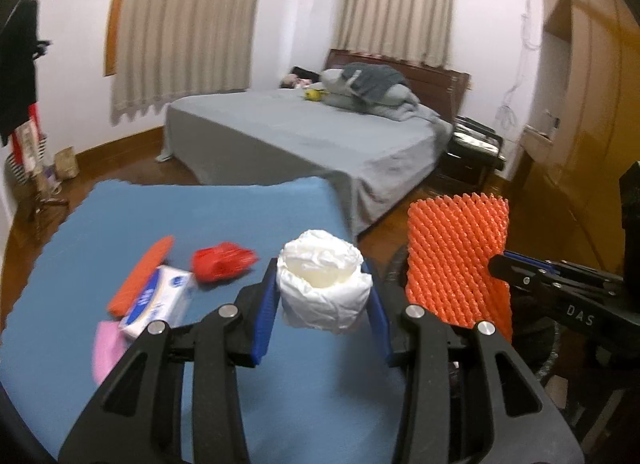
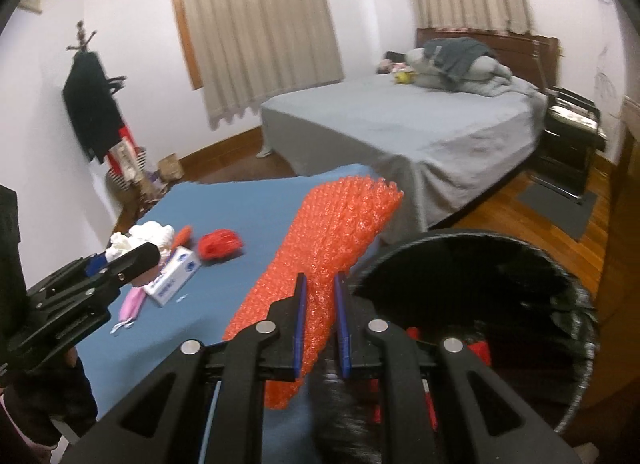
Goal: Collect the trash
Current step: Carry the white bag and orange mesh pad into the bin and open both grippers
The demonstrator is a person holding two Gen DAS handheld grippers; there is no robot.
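I count six bits of trash. Two are in my tongs: my left gripper (image 1: 325, 296) is clenched on one crumpled white paper wad (image 1: 325, 284), its blue pads pressing both sides, and my right gripper (image 2: 321, 322) is pinched nearly closed on one orange foam net (image 2: 320, 248).

The other four lie on the blue desk (image 1: 224, 215) near its left edge: one red crumpled wrapper (image 1: 222, 264), one tissue pack (image 1: 158, 300), one orange strip (image 1: 140, 276) touching the pack, and one pink piece (image 1: 105, 348) just beside the pack towards the near edge.

One black bin (image 2: 480, 300) stands off the desk's right edge; red items show inside it.

Both grippers point forward and somewhat downward. The left holds the wad above the desk close to its right edge. The right holds the net upright over that right edge, just beside the bin's rim; in the left view the net stands just right of the wad.
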